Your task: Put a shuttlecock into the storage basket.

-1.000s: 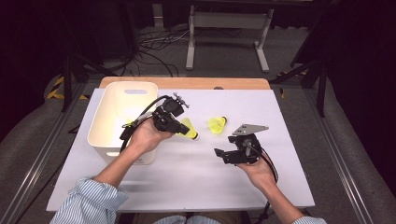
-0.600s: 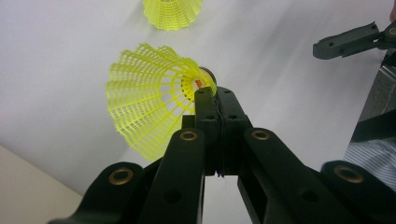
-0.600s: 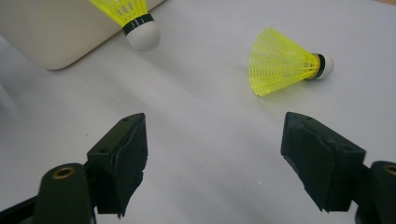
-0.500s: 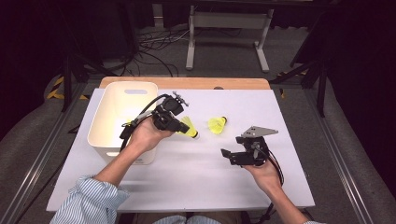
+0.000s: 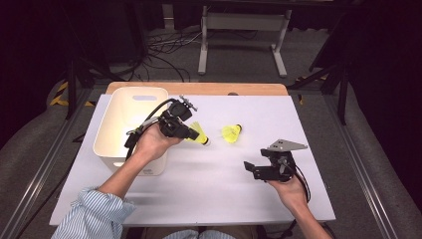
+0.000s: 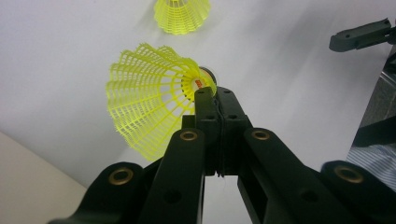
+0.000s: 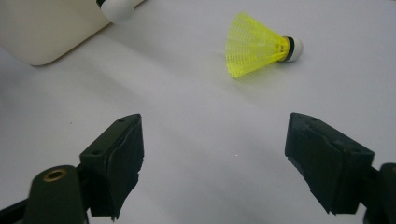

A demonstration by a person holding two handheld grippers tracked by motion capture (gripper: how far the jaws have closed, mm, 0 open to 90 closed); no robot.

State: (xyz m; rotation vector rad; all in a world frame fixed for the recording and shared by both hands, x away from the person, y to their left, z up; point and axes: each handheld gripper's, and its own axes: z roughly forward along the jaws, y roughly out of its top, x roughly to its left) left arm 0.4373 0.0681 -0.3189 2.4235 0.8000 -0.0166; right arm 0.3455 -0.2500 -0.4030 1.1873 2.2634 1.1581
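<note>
Right gripper [image 7: 212,163]: jaws are standing wide apart with nothing between them, having just been opening further. Left gripper [image 6: 217,100]: jaws are clamping tight on the skirt rim of one yellow shuttlecock [image 6: 149,105], carried just off the near-right corner of the white bin [image 5: 130,122].

The second shuttlecock [image 7: 257,44] is lying on its side on the white table [image 5: 224,174], ahead of the right jaws and a little off toward one of them in the right gripper view. Its long axis is running roughly across the jaw line, cork tip [image 7: 294,48] pointing away from the bin. The right hand is the free one and looks set to approach; the gap is not yet straddling the skirt.
</note>
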